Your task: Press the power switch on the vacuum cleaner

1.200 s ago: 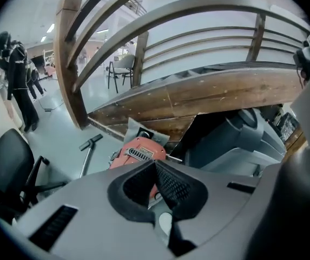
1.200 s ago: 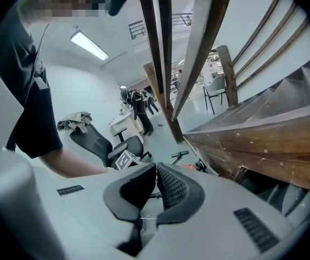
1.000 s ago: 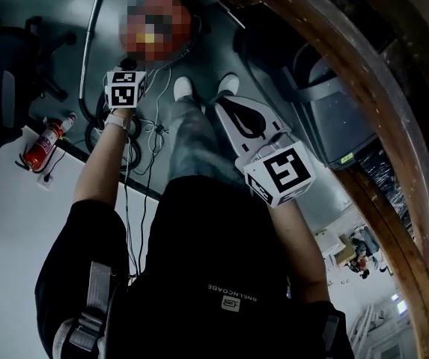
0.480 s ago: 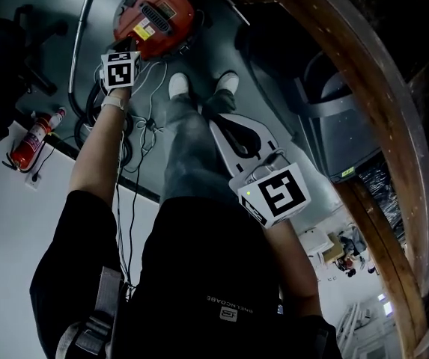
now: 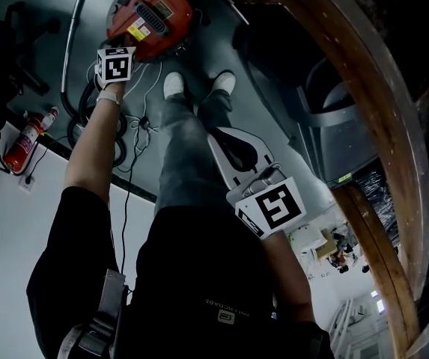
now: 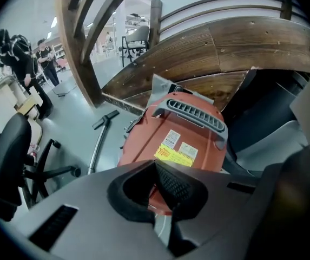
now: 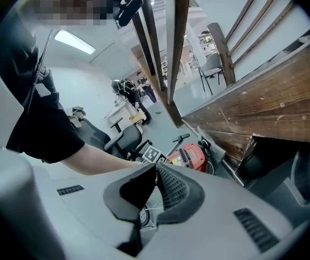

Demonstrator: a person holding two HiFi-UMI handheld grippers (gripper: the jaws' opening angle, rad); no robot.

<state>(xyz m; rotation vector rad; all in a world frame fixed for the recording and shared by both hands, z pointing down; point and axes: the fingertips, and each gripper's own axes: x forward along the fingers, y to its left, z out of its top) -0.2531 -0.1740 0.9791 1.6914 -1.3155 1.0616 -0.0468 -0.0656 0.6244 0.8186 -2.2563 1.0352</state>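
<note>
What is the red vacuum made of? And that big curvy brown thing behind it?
The vacuum cleaner looks like smooth red plastic: it has a soft shine and moulded curves, and its grey handle looks like plastic too. The curved stair side looks like dark stained wood, with grain, knots and plank seams showing.

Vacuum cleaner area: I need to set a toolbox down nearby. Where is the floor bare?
Bare floor lies between the wand and the office chair, and again right of the person's shoes. It is crowded between the vacuum cleaner and the fire extinguisher, where cables and a coiled hose lie.
</note>
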